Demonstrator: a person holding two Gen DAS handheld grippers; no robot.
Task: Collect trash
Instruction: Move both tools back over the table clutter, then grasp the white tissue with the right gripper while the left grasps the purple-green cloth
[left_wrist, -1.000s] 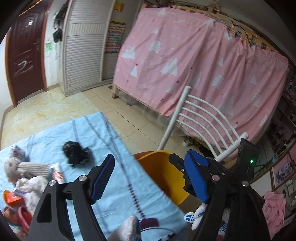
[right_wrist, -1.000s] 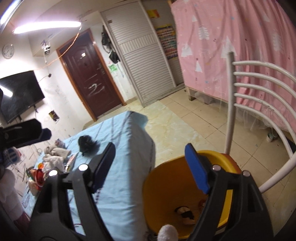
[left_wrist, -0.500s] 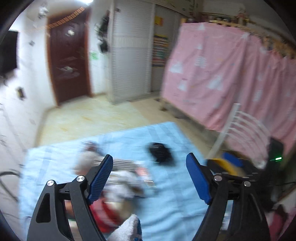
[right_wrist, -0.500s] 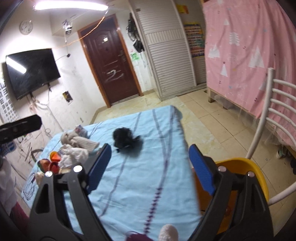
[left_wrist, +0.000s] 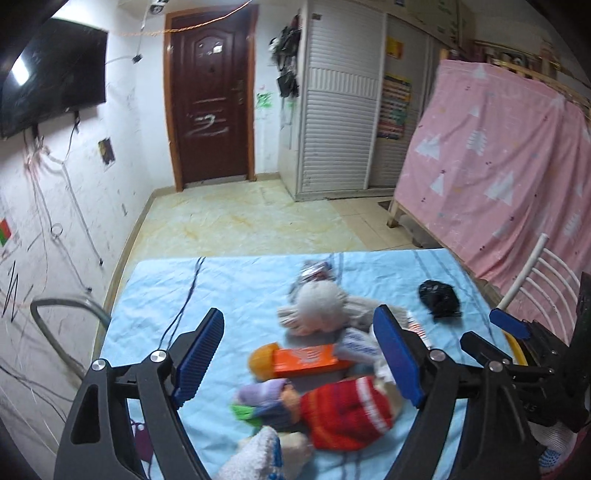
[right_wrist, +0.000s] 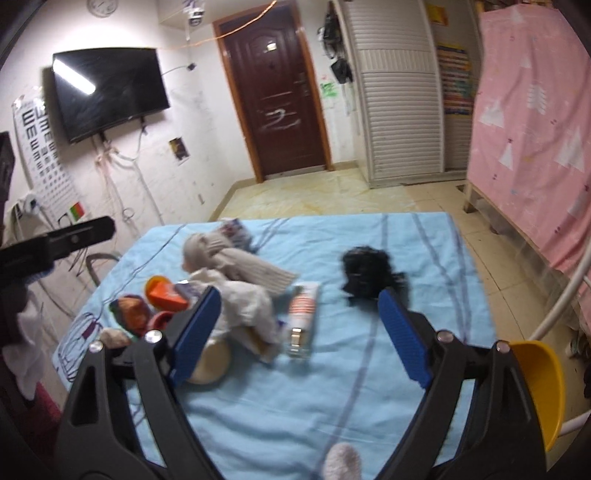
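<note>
A table under a light blue cloth (left_wrist: 229, 288) carries a pile of clutter: a grey knit hat (left_wrist: 321, 306), an orange box (left_wrist: 306, 360) and a red knit piece (left_wrist: 343, 410). A crumpled black bag (left_wrist: 439, 297) lies apart on the right. My left gripper (left_wrist: 299, 321) hovers open over the pile, nothing between its pads. My right gripper (right_wrist: 299, 295) is open too, above a white tube (right_wrist: 303, 310), between the hat (right_wrist: 221, 254) and the black bag (right_wrist: 365, 273). A yellow bin (right_wrist: 539, 376) stands off the table's right edge.
A white metal chair (right_wrist: 569, 288) stands by the bin, and a pink curtain (left_wrist: 498, 166) hangs behind it. Beyond the table's far edge is tiled floor (left_wrist: 240, 221) up to a brown door (left_wrist: 210, 92). A grey hose (left_wrist: 55, 314) loops on the left.
Both views have swung left, away from the yellow bin and chair, onto the pile on the blue cloth. Both pairs of jaws stand slightly wider than before.
</note>
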